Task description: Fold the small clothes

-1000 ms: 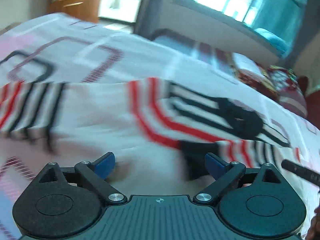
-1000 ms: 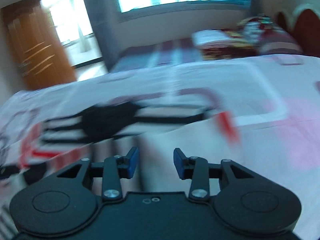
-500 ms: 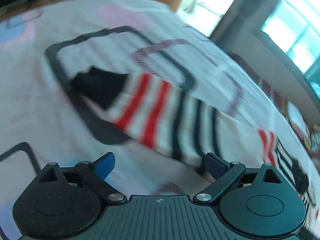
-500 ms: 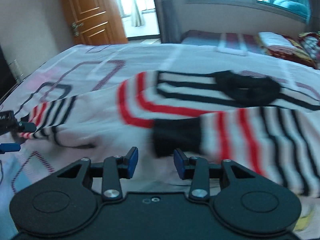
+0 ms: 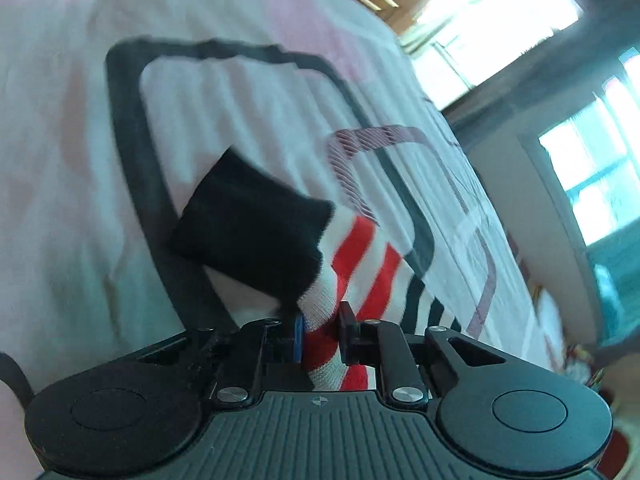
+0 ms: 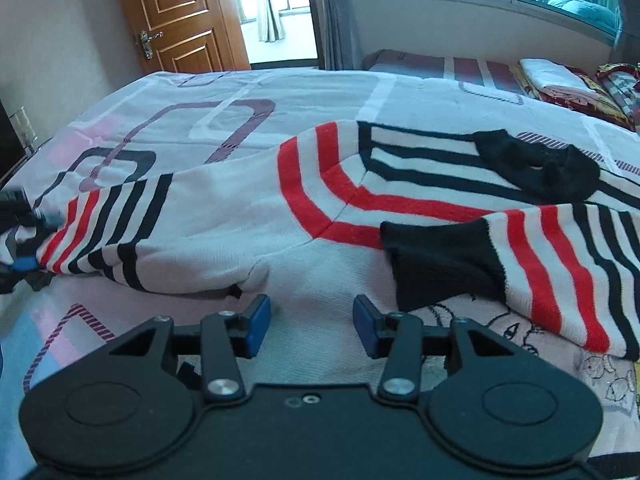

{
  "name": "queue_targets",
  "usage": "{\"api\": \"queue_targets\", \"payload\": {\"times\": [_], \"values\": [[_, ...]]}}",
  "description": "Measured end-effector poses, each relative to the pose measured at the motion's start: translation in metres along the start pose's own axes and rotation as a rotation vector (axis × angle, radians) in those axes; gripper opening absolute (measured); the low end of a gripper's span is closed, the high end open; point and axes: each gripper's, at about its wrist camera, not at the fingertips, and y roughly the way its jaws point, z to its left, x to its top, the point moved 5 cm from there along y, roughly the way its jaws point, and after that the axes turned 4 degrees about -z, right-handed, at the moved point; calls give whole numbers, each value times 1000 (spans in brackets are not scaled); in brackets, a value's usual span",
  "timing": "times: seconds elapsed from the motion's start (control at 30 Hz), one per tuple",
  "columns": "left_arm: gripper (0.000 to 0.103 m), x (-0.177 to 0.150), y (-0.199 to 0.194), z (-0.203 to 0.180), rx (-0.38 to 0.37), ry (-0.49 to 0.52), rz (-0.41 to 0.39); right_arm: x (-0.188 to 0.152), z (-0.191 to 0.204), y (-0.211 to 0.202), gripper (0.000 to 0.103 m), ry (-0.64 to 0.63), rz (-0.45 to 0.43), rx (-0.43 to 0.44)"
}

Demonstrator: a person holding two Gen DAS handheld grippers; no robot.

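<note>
Your left gripper (image 5: 320, 330) has its fingers (image 5: 347, 320) closed narrow on the left sleeve (image 5: 348, 264) of the sweater (image 6: 224, 216), just behind the black cuff (image 5: 248, 236). The striped knit, red and white, is pinched between the two pads, and the cuff sticks out beyond the fingertips, above the bed sheet (image 5: 240, 100). From your right wrist camera this same gripper (image 6: 24, 236) shows small at the left edge of the bed, at the end of the stretched sleeve, but there it is too small to read the fingers.

The sweater lies flat across the middle of the bed (image 6: 320, 92), white with red and black stripes. The left sleeve runs toward the left edge of the bed. The black collar (image 6: 536, 168) is toward the right side, farther from you. The right sleeve (image 6: 560, 264) is already folded inward over the body, and its black cuff (image 6: 440, 264) rests on the front of the sweater, near the middle.

Your right gripper (image 6: 310, 326) hovers low over the near part of the sweater, with its blue fingers (image 6: 258, 326) set wide apart and nothing between them. The folded cuff is just beside the right fingertip, not touching it.

A wooden door (image 6: 180, 16) stands behind the far left corner of the bed, and folded bedding (image 6: 560, 80) lies behind the far right side.
</note>
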Motion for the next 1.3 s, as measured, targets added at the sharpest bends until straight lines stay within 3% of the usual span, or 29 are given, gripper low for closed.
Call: {"api": "queue_targets", "payload": {"times": [0.1,0.13,0.3,0.37,0.43,0.5,0.6,0.73,0.83,0.93,1.0,1.07,1.1,1.13,1.2,1.3], "values": [[17,-1,-3,-10,-19,36,-23,4,-1,-5,45,-8,-15,-14],[12,-2,-5,-14,-29,50,-29,6,-3,-10,45,-6,-33,-23],[12,-1,-26,-65,-148,181,-99,22,-24,-25,45,4,-131,-116],[12,-11,-36,-105,-231,286,-114,20,-41,-16,45,38,-109,-152],[12,-26,-40,-143,-316,366,-92,8,-50,6,49,15,-20,-184],[12,-56,-42,-190,-412,458,-49,8,-47,10,55,-31,-29,-167],[11,-113,-39,-246,-527,565,58,16,-62,-9,52,84,-67,-68],[11,-213,-24,-307,-623,708,214,21,-104,-44,53,136,-113,-119],[12,-281,-12,-335,-625,855,271,16,-145,-65,54,156,-113,-183],[12,-333,-2,-346,-543,1014,341,3,-185,-81,55,194,-100,-245],[19,-348,-12,-349,-523,1067,320,-7,-207,-88,55,230,-85,-266],[69,-348,-30,-358,-571,1084,258,-14,-223,-95,55,267,-87,-261],[79,-350,-43,-366,-611,1101,207,-15,-230,-97,56,276,-92,-263],[84,-353,-59,-369,-637,1118,166,-16,-236,-99,56,289,-96,-261],[84,-356,-72,-382,-679,1155,149,-20,-242,-103,56,322,-99,-238],[84,-338,-65,-382,-611,1100,176,-24,-246,-110,56,350,-102,-181]]}}
